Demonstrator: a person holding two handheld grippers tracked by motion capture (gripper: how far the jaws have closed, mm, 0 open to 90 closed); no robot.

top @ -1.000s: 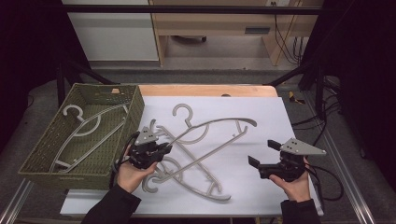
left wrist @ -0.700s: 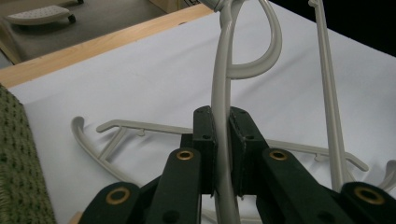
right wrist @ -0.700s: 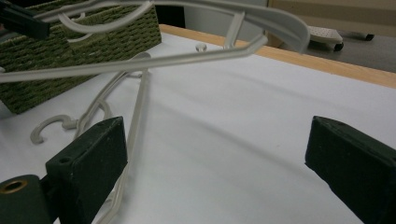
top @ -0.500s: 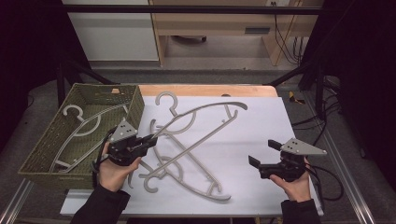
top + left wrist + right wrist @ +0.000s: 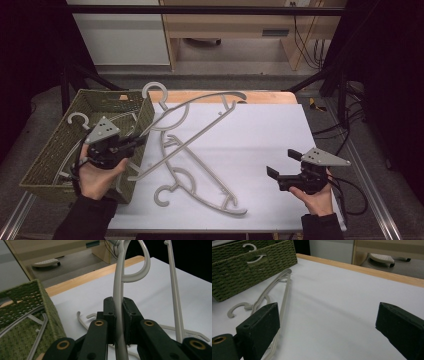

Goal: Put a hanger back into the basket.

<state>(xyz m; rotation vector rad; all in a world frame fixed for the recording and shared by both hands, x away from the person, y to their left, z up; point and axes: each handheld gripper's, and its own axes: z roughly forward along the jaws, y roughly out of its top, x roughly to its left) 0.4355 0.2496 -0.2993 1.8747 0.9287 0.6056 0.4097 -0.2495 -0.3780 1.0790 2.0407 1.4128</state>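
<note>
My left gripper is shut on the lower arm of a grey plastic hanger. It holds the hanger raised and slanted over the near right corner of an olive woven basket. In the left gripper view the jaws pinch the hanger's rod, and its hook curls above them. A second grey hanger lies flat on the white table top. My right gripper is open near the table's front right, and its jaws stand wide apart over bare table.
The basket stands at the table's left edge with at least one more hanger inside, its hook on the rim. The right gripper view shows the basket and the lying hanger far left. A wooden edge runs along the table's back.
My left gripper has moved left and up with the hanger, from the table's middle to over the basket's near right corner. The hanger's hook swung toward the basket's back. The right gripper stayed still.
</note>
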